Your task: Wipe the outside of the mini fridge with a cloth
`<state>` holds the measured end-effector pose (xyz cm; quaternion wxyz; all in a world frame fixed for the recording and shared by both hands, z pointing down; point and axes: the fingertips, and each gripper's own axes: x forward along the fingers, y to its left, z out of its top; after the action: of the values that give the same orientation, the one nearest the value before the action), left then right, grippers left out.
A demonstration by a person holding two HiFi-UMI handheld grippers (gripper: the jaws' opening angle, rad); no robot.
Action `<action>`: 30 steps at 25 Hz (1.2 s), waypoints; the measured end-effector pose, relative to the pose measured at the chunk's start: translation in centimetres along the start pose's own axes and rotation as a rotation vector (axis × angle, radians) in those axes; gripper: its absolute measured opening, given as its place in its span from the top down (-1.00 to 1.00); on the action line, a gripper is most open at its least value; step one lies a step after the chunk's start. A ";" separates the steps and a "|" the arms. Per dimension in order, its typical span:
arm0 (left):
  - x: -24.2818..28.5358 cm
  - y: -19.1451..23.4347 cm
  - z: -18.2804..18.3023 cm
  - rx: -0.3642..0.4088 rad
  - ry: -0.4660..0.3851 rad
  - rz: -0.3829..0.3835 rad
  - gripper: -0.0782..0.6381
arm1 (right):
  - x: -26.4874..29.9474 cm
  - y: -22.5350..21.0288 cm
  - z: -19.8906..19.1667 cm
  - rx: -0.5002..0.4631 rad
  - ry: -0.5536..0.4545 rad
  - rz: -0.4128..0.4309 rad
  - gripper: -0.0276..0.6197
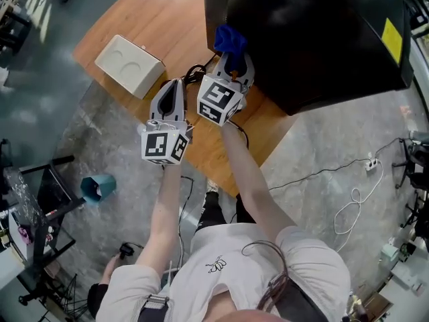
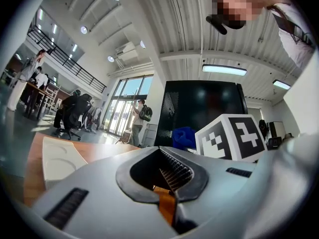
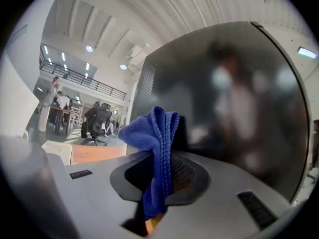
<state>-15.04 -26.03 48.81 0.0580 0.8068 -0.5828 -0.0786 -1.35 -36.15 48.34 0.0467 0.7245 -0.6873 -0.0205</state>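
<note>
Cloth (image 1: 230,39), soft and limp, is clamped by its fold in the right claw (image 1: 232,64), just beside the fridge (image 1: 315,39) corner; left claw (image 1: 174,92), closed on nothing, hangs farther from the fridge.

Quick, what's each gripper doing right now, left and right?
Left gripper: shut, nothing in it.
Right gripper: shut on the blue cloth.

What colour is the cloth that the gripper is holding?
Blue, a deep bright blue. The cloth shows best in the right gripper view, pinched between the jaws.
</note>
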 end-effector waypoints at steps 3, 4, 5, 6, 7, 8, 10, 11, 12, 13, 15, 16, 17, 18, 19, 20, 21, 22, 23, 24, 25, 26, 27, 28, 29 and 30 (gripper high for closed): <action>-0.1 -1.7 0.0 0.000 0.001 -0.022 0.77 | -1.9 -2.4 -0.2 -0.020 -0.002 -0.022 0.70; -0.2 -2.2 0.1 -0.002 0.000 -0.028 0.77 | -2.5 -3.2 -0.2 -0.026 -0.003 -0.025 0.70; -0.2 -2.9 0.1 -0.005 -0.002 -0.034 0.77 | -3.0 -4.0 -0.3 -0.032 -0.005 -0.027 0.70; -0.1 -3.5 0.2 -0.007 -0.006 -0.042 0.77 | -3.4 -4.8 -0.2 -0.039 -0.006 -0.033 0.70; 0.0 -4.2 0.4 -0.009 -0.010 -0.051 0.77 | -3.9 -5.7 -0.2 -0.047 -0.007 -0.045 0.70; 0.0 -4.7 0.5 -0.009 -0.013 -0.060 0.77 | -4.4 -6.5 -0.3 -0.053 -0.005 -0.060 0.70; -0.2 -5.5 0.6 -0.011 -0.015 -0.075 0.77 | -5.5 -7.9 -0.7 -0.054 0.002 -0.090 0.70; -0.2 -5.8 0.5 -0.012 -0.014 -0.080 0.77 | -6.0 -8.5 -0.9 -0.054 0.003 -0.102 0.70; -0.3 -6.2 0.5 -0.014 -0.013 -0.086 0.77 | -6.6 -9.2 -1.0 -0.056 0.004 -0.113 0.70; -0.3 -6.7 0.5 -0.016 -0.013 -0.092 0.77 | -7.1 -9.9 -1.1 -0.059 0.005 -0.124 0.70; -0.3 -7.8 0.4 -0.020 -0.011 -0.108 0.77 | -8.3 -11.4 -1.2 -0.065 0.007 -0.147 0.70; -0.3 -8.3 0.3 -0.022 -0.010 -0.118 0.77 | -8.9 -12.2 -1.2 -0.068 0.008 -0.160 0.70; -0.2 -8.9 0.2 -0.023 -0.007 -0.128 0.77 | -9.4 -13.0 -1.2 -0.071 0.009 -0.171 0.70; -0.1 -9.5 0.1 -0.024 -0.005 -0.137 0.77 | -9.9 -13.7 -1.1 -0.073 0.010 -0.182 0.70; -0.1 -10.0 -0.1 -0.025 -0.002 -0.147 0.77 | -10.4 -14.4 -1.1 -0.074 0.009 -0.192 0.70; 0.0 -10.5 -0.2 -0.026 0.000 -0.155 0.77 | -10.7 -14.9 -1.1 -0.075 0.008 -0.200 0.70; 0.0 -10.9 -0.3 -0.028 0.003 -0.164 0.77 | -11.1 -15.5 -1.0 -0.078 0.007 -0.207 0.70; 0.1 -11.4 -0.4 -0.029 0.006 -0.172 0.77 | -11.4 -16.0 -1.0 -0.081 0.005 -0.214 0.70; 0.1 -11.9 -0.6 -0.030 0.008 -0.179 0.77 | -11.8 -16.5 -1.0 -0.084 0.004 -0.222 0.70; 0.1 -12.3 -0.7 -0.032 0.011 -0.185 0.77 | -12.1 -17.0 -1.0 -0.084 0.003 -0.231 0.70; 0.1 -12.6 -0.9 -0.032 0.014 -0.190 0.77 | -12.5 -17.5 -1.0 -0.081 0.003 -0.240 0.70; 0.0 -12.9 -1.0 -0.033 0.015 -0.194 0.77 | -12.8 -18.1 -1.1 -0.076 0.004 -0.249 0.70; 0.0 -13.1 -1.0 -0.034 0.016 -0.198 0.77 | -13.1 -18.6 -1.2 -0.070 0.006 -0.260 0.70; -0.1 -13.3 -1.1 -0.034 0.017 -0.201 0.77 | -13.5 -19.1 -1.3 -0.063 0.010 -0.271 0.70; -0.1 -13.5 -1.0 -0.034 0.018 -0.204 0.77 | -13.8 -19.7 -1.4 -0.054 0.014 -0.283 0.70; -0.2 -13.6 -1.0 -0.032 0.019 -0.206 0.77 | -14.0 -20.3 -1.4 -0.045 0.018 -0.294 0.70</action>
<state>-2.25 -21.55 47.31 0.0679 0.8622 -0.4946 -0.0859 18.25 -21.04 47.35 0.0656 0.8164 -0.5726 -0.0361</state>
